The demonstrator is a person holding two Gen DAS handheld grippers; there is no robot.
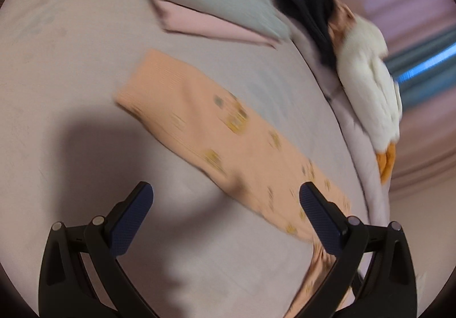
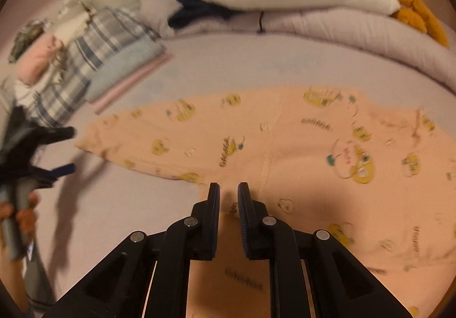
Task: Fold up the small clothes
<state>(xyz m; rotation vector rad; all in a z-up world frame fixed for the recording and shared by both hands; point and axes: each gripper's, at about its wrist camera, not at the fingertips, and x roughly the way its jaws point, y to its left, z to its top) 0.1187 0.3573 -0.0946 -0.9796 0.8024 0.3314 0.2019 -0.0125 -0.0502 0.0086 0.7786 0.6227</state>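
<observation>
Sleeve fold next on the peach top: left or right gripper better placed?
Left, probably. Left gripper hangs open over the sleeve, nothing between its fingers. Right gripper is nearly shut at the peach top near the armpit seam, seemingly pinching fabric.

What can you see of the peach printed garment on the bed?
The peach cotton-looking garment with yellow cartoon prints lies spread flat on the pale mauve bedsheet, one long sleeve or leg stretched out leftward, a stitched seam down its middle. The right hand-held gripper is nearly shut at its near edge.
</observation>
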